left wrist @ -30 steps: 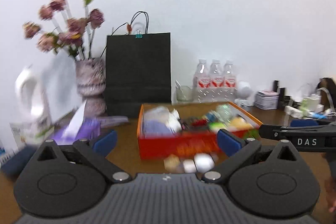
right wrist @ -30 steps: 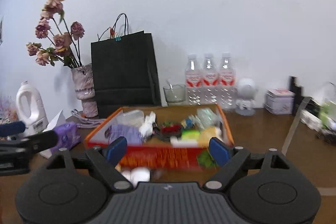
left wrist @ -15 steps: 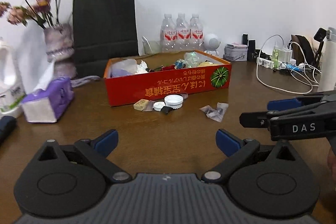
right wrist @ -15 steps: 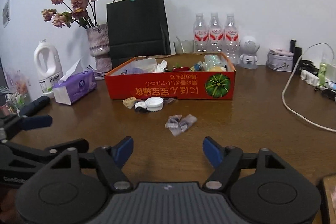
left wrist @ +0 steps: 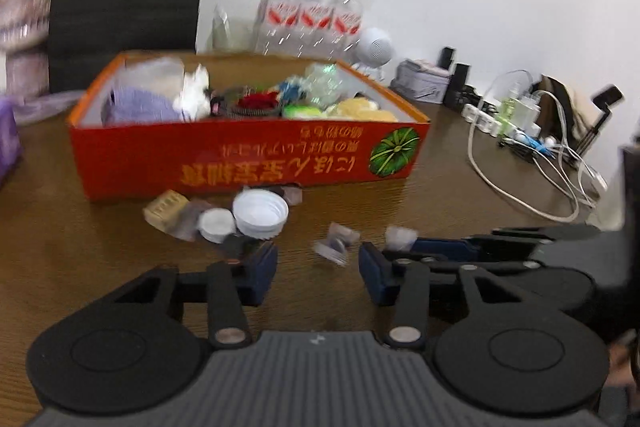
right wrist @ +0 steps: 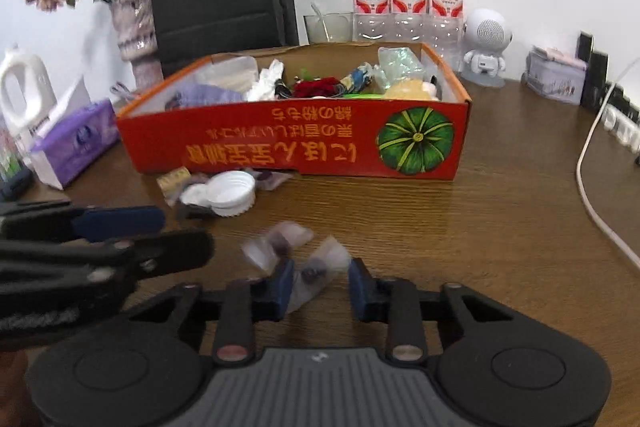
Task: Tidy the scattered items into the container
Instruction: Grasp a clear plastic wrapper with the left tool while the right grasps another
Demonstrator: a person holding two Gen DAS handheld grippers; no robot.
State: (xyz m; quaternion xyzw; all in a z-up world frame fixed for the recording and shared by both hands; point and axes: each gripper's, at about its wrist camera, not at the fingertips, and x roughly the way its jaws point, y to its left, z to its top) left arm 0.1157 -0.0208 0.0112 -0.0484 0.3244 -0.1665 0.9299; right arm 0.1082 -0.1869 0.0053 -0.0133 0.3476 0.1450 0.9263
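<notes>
Left wrist view: left hand-held gripper [left wrist: 318, 269] about half open and closing, nothing between the pads, low over the table [left wrist: 80, 259]; wrapper [left wrist: 336, 247] just ahead, bottle caps [left wrist: 260, 213] beside the orange box [left wrist: 248, 163].
Right wrist view: right hand-held gripper [right wrist: 318, 285] narrow, closing, crumpled wrapper [right wrist: 312, 273] between its pads; contact unclear through blur.

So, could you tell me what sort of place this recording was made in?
Probably a home or small office desk: a wooden table against a white wall, holding a power strip with chargers, water bottles and a vase of flowers.
</notes>
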